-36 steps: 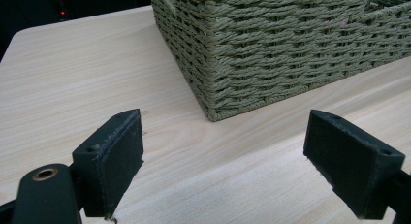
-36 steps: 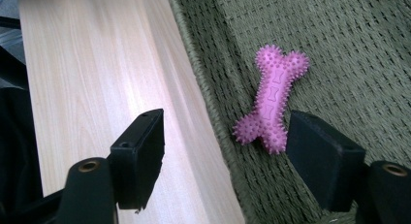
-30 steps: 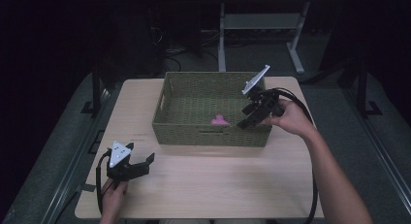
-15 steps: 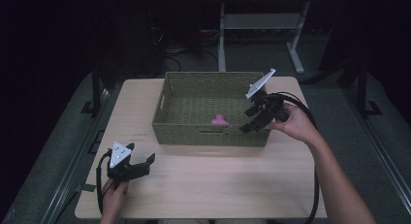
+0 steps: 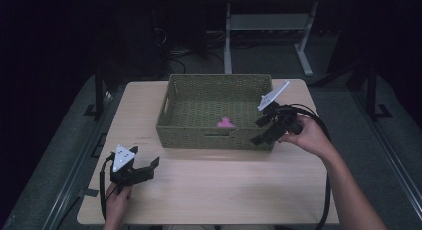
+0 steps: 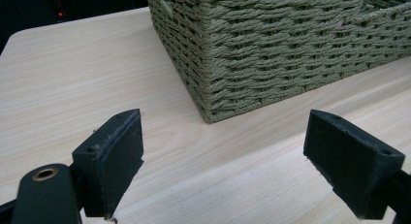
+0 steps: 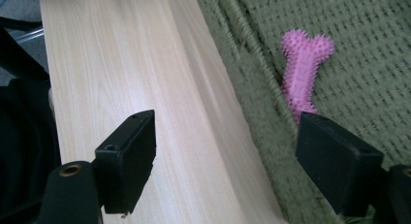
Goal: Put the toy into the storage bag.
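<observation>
Small pink spiky rubber bone-shaped toy point(image 7: 304, 71) lying flat on the floor of the olive-green woven rectangular basket point(image 5: 189, 135), near its front wall. Right gripper point(image 5: 263, 132) over the basket's front right corner, jaws just opened wide, empty. Left gripper point(image 5: 151, 167) low over the pale wooden table point(image 5: 224, 185), jaws wide, empty.

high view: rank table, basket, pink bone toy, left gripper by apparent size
1. table
2. basket
3. left gripper
4. pink bone toy, lying in the basket, clearly smallest.
</observation>
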The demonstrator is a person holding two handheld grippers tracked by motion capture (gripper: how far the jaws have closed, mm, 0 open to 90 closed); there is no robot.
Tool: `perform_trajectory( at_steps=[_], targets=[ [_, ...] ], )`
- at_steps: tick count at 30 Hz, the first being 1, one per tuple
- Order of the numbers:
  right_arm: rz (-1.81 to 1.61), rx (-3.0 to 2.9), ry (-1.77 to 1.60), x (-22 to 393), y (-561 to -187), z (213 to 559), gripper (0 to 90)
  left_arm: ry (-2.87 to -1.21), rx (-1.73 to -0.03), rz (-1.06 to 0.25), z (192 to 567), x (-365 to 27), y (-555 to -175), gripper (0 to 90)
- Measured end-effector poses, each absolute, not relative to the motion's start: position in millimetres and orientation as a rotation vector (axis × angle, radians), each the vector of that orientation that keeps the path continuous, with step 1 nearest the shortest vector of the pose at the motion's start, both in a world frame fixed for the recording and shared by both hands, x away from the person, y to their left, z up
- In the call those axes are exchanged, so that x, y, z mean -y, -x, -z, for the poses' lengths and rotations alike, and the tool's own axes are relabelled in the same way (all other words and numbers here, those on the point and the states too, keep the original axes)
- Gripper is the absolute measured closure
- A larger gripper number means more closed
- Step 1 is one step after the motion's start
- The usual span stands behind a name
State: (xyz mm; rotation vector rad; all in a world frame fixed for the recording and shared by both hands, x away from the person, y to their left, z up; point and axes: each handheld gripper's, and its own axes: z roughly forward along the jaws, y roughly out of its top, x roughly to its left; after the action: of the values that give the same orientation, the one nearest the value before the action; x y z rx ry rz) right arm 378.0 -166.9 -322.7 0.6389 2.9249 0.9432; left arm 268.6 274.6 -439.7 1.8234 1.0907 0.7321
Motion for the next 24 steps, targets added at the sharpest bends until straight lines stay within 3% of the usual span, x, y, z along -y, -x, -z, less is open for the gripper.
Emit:
perform_trajectory(
  at_steps=[24],
  targets=[
    [-0.947,-2.952,-0.672,180,-351,370,21.7,-1.820,-1.090,-0.734,439,-275,-267,13.8]
  ],
)
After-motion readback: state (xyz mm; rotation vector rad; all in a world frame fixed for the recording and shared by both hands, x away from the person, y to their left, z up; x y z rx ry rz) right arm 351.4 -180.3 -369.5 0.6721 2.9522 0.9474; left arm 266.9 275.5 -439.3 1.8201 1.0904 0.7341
